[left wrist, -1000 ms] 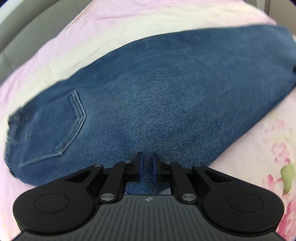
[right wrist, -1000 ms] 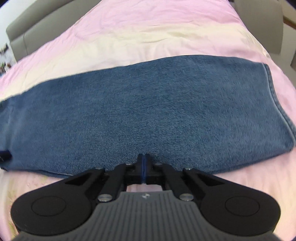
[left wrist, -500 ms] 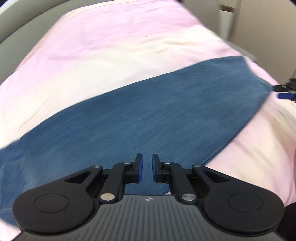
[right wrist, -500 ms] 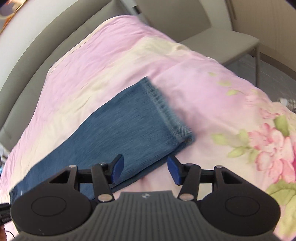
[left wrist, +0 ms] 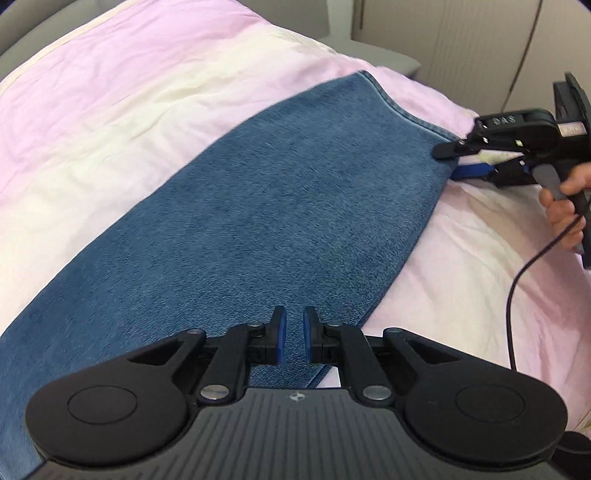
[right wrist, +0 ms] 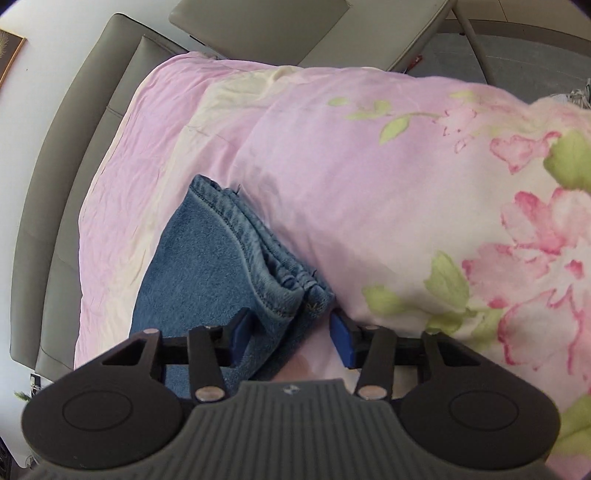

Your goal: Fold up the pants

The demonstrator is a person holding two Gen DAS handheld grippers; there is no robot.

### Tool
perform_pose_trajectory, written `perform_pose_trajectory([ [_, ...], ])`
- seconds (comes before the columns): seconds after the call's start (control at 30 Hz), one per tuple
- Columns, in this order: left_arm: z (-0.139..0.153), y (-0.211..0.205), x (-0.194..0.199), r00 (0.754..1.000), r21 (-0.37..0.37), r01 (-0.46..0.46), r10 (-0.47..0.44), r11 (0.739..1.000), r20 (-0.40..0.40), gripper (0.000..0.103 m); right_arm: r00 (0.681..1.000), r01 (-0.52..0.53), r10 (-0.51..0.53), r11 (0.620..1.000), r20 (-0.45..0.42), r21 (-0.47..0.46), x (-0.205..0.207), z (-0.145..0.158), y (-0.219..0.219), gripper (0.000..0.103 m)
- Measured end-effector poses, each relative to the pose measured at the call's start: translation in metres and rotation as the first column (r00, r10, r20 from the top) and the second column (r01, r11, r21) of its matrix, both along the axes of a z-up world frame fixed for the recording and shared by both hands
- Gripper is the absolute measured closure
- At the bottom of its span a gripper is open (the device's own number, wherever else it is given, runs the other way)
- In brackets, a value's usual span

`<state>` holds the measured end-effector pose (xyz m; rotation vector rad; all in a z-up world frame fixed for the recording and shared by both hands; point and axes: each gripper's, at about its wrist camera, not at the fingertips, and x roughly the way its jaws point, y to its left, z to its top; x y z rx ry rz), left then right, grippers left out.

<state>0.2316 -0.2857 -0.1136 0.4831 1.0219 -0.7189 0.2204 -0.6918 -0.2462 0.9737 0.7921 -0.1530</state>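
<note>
Blue jeans [left wrist: 277,206] lie flat in a long strip across a pink bedspread [left wrist: 129,92]. My left gripper [left wrist: 291,332] hovers over the near part of the strip, shut, with nothing between its blue pads. Over at the far hem, a hand [left wrist: 565,199] holds my right gripper [left wrist: 447,163] turned on its side. In the right wrist view the stacked hem corner of the jeans [right wrist: 221,251] sits between the jaws of the right gripper [right wrist: 291,332], which are closing. A strip of pink still shows beside the right pad [right wrist: 341,339].
The flowered part of the bedspread [right wrist: 461,192] spreads to the right of the hem. A grey padded headboard [right wrist: 55,184] borders the bed's far side and a grey chair [right wrist: 277,26] stands beyond it. A black cable [left wrist: 517,288] trails from the right gripper across the cover.
My left gripper slid along the jeans away from the back pocket toward the leg end. The right gripper swung to the hem, rolled over, opened, and now straddles the hem corner.
</note>
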Motion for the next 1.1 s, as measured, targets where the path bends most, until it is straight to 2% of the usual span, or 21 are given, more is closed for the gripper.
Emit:
perform_pose_trajectory([
  [0.13, -0.013, -0.009, -0.002, 0.999, 0.035, 0.037, -0.036, 0.999, -0.027, 0.092, 1.000, 0.008, -0.008, 1.000, 0.018, 0.008, 0.003, -0.011, 0.000, 0.072],
  [0.23, -0.019, -0.013, -0.005, 0.998, 0.060, 0.056, -0.054, 0.997, -0.028, 0.092, 1.000, -0.010, 0.010, 0.999, 0.026, -0.031, 0.001, -0.007, 0.003, 0.079],
  [0.37, -0.025, -0.017, -0.002, 0.997, 0.080, 0.064, -0.060, 0.995, -0.051, 0.095, 0.999, -0.018, 0.021, 0.998, 0.038, -0.068, -0.001, 0.006, 0.007, 0.087],
  [0.53, -0.036, -0.021, 0.000, 0.997, 0.091, 0.048, -0.043, 0.995, -0.061, 0.095, 0.997, -0.035, 0.044, 0.990, 0.067, -0.135, -0.003, 0.037, 0.014, 0.090],
  [0.7, -0.046, -0.022, -0.006, 1.000, 0.092, 0.016, -0.013, 0.996, -0.026, 0.096, 0.991, -0.063, 0.084, 0.981, 0.108, -0.181, 0.000, 0.079, 0.031, 0.091],
  [0.87, -0.044, -0.028, -0.018, 0.999, 0.122, 0.002, -0.007, 0.993, 0.039, 0.096, 0.970, -0.140, 0.187, 0.952, 0.154, -0.270, 0.010, 0.137, 0.072, 0.092],
  [0.93, -0.033, -0.019, -0.020, 0.999, 0.081, -0.018, 0.014, 0.997, 0.045, 0.096, 0.958, -0.171, 0.231, 0.936, 0.168, -0.309, 0.013, 0.164, 0.094, 0.092],
  [1.03, -0.011, 0.006, -0.028, 0.999, -0.005, -0.019, 0.019, 1.000, 0.036, 0.089, 0.939, -0.209, 0.291, 0.908, 0.185, -0.364, 0.018, 0.198, 0.125, 0.092],
  [1.1, 0.009, 0.029, -0.032, 0.998, -0.046, -0.041, 0.043, 0.998, 0.046, 0.088, 0.922, -0.245, 0.337, 0.888, 0.188, -0.390, 0.024, 0.216, 0.152, 0.092],
])
